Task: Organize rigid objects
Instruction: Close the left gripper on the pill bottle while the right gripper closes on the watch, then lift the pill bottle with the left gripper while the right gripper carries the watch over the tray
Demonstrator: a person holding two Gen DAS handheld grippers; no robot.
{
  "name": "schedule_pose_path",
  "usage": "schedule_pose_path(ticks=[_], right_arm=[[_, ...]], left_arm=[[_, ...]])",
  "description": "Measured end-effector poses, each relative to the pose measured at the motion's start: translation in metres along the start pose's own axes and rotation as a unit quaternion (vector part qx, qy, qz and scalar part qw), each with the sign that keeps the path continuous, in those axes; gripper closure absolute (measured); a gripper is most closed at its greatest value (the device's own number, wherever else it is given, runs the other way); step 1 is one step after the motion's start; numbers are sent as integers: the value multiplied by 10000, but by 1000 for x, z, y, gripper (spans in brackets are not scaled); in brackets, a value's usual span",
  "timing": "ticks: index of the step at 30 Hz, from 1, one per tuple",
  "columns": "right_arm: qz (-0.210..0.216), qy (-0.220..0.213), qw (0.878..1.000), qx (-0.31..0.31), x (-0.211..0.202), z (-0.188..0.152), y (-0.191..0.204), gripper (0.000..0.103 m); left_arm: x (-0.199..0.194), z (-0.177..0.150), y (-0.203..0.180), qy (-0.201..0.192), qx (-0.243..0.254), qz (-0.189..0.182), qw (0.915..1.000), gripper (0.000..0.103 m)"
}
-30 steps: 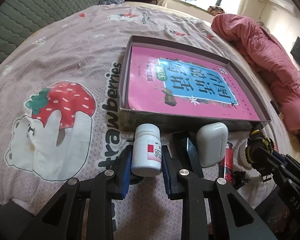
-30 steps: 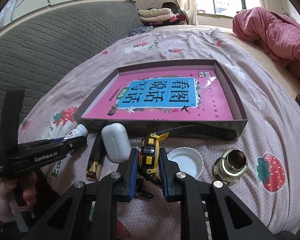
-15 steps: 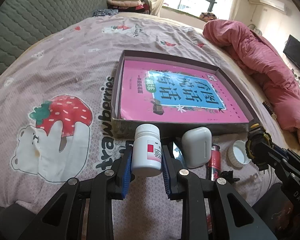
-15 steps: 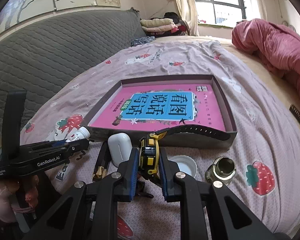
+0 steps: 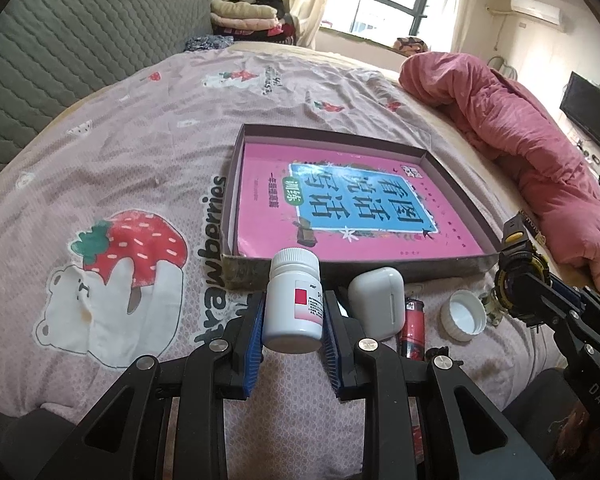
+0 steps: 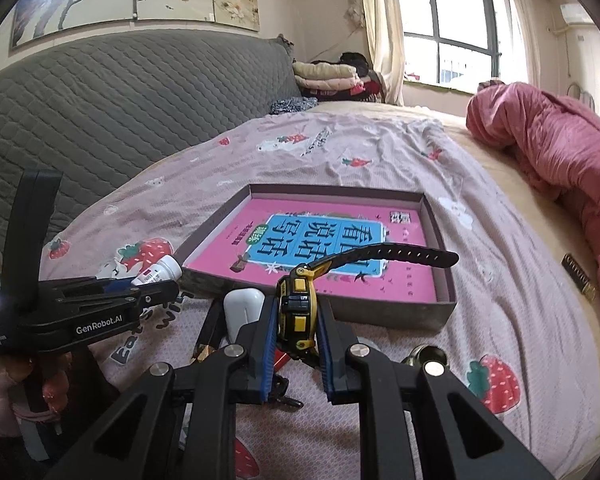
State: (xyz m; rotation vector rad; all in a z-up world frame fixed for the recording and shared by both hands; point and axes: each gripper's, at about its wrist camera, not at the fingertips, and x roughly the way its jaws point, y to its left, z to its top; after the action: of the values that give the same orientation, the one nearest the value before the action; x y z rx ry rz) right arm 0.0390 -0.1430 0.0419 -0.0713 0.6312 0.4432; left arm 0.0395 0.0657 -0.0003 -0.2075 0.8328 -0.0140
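Pink cotton bedding printed with strawberries and bears (image 5: 112,184) fills both views, and on it, at frame centre, lies a shallow grey cardboard tray (image 5: 452,168) holding a magenta book with a blue title panel (image 5: 352,204).

In the left wrist view the left gripper (image 5: 293,322) is clenched on a white plastic pill bottle with a red-and-white label (image 5: 294,300), upright between the blue pads at lower centre, raised clear of the bedding in front of the tray's near wall. Just right of it lie a white rounded earbud case (image 5: 378,300), a red lighter (image 5: 414,326) and a white round lid (image 5: 464,314), all on the bedding before the tray.

In the right wrist view the right gripper (image 6: 296,320) grasps a black-and-yellow wristwatch (image 6: 298,308) by its body at lower centre; the black strap (image 6: 396,256) sticks out to the right, over the tray's near edge. A small brass-coloured round object (image 6: 426,354) sits lower right, partly hidden by the gripper. A hand (image 6: 40,380) holds the left gripper at the lower left edge.
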Motion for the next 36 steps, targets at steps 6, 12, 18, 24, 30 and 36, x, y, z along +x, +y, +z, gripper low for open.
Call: schedule_pose_path(ticks=[6,12,18,24,30,36], right_arm=[[-175,-190,9994,-208,-6,4,2,84],[-220,-326,9988,-297,-5,9,3,84],[-238,-582,9970,-451,-6,19,8,84],[-254,-730,9956,-529,-4,25,9,84],[-264,-796,9950,-537,0,28,5,84],[-317,-839,9949,-468,5,32,-2,84]], left_arm=[[-4,2,-3,-32,33,25,10000,76],[-7,7,-13,-19,117,20,9999,76],[-8,15,-21,-39,133,54,9999,76],[-1,23,-23,7,50,87,9999,76],[7,29,-29,43,83,110,9999,76],[12,34,-36,59,150,126,9998,76]])
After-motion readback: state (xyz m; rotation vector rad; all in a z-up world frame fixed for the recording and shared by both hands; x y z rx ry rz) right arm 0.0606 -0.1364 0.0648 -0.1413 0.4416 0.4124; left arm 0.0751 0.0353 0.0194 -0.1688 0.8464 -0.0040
